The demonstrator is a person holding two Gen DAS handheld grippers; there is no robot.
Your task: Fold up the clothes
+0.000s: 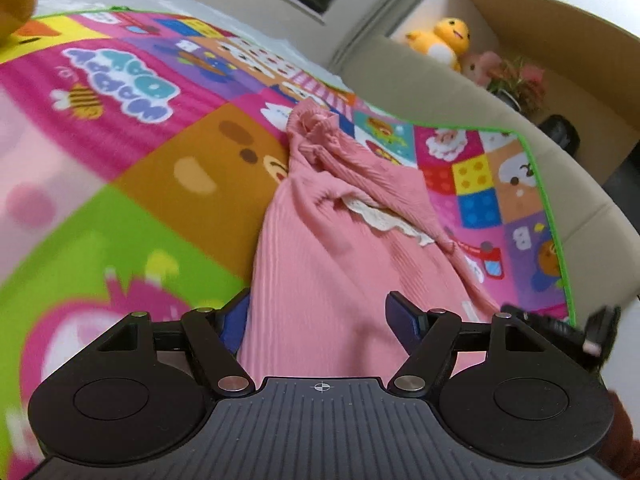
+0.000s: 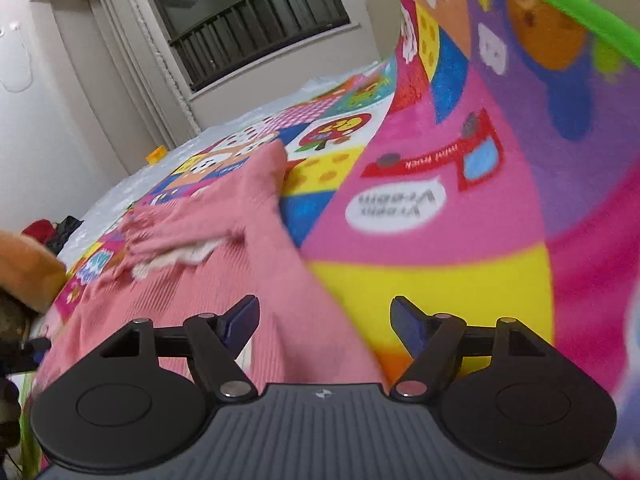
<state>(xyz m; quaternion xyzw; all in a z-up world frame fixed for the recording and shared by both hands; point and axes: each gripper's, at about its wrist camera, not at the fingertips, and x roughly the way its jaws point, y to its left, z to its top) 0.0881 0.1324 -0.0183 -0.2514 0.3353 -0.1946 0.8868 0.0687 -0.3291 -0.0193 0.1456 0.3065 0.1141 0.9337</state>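
The left gripper [image 1: 318, 316] is held low over the pink garment [image 1: 320, 248], its blue-padded fingers [image 1: 404, 316] spread wide apart with nothing between them but the cloth lying beneath; the right gripper [image 2: 324, 320] is likewise held with its jaws wide apart, one finger over the garment's near edge and the other over the bare mat, and no cloth is seen to be pinched. The play mat [image 1: 120, 128], the largest thing in view, is spread across the floor, covered in bright cartoon squares and bordered in green; the pink ribbed garment [image 2: 224, 248] is laid on it, stretching away from both grippers, with a strip of cream lace [image 1: 384, 220] showing at a fold and a bunched end farthest off. A cardboard box [image 1: 560, 40] is seen beyond the mat's edge in the left wrist view; a yellow soft toy [image 1: 444, 40] is sat inside it. A dark window [image 2: 248, 16] is seen in the wall.
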